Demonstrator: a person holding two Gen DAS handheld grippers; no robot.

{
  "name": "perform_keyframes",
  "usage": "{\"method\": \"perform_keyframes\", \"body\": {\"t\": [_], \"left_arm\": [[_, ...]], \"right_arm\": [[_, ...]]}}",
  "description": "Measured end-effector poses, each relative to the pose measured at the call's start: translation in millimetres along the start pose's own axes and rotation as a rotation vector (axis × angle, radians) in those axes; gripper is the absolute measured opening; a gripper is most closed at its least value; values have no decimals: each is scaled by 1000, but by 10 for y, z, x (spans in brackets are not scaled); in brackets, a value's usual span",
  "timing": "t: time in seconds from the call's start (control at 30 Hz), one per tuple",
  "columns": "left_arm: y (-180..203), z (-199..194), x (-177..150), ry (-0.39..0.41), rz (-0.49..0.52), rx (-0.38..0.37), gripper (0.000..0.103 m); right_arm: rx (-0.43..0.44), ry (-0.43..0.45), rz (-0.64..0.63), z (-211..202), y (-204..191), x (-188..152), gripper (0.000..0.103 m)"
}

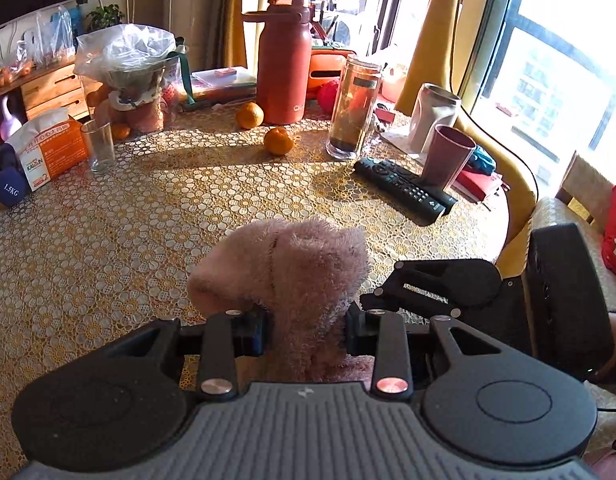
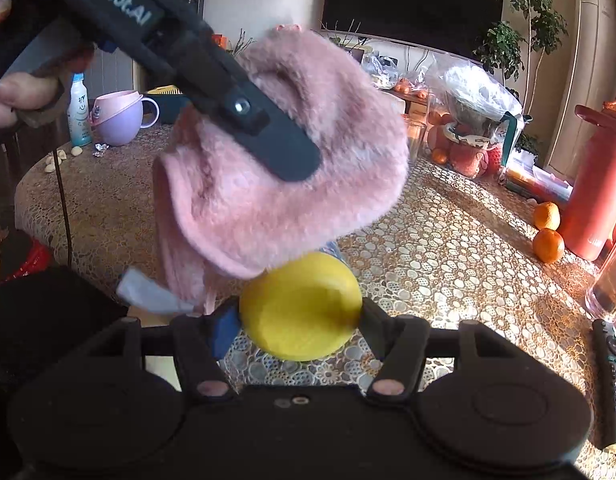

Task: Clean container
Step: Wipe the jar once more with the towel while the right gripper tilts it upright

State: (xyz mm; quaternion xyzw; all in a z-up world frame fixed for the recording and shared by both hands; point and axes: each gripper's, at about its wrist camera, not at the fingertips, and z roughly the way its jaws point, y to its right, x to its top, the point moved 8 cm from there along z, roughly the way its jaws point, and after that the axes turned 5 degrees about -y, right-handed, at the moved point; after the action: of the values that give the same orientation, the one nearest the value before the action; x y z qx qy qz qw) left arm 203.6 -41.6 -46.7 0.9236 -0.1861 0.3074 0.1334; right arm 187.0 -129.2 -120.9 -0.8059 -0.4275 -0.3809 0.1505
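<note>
A yellow container (image 2: 301,306) is clamped in the right gripper (image 2: 299,320) above the table (image 2: 448,264) — a pink cloth (image 2: 283,184), pinched by the left gripper (image 1: 305,330), is held just above it, touching its top edge

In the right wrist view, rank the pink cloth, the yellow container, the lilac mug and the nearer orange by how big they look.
1. pink cloth
2. yellow container
3. lilac mug
4. nearer orange
The cloth and the container sit close to the lens, so their lead is partly nearness, not true size.
</note>
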Motion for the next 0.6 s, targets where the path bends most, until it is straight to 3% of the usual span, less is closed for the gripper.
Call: {"method": "perform_keyframes", "body": {"t": [0.6], "left_arm": [[-784,180,-50,-33,-142,123,34]], "right_arm": [[-3,30,-48,61,42,314,62]]}}
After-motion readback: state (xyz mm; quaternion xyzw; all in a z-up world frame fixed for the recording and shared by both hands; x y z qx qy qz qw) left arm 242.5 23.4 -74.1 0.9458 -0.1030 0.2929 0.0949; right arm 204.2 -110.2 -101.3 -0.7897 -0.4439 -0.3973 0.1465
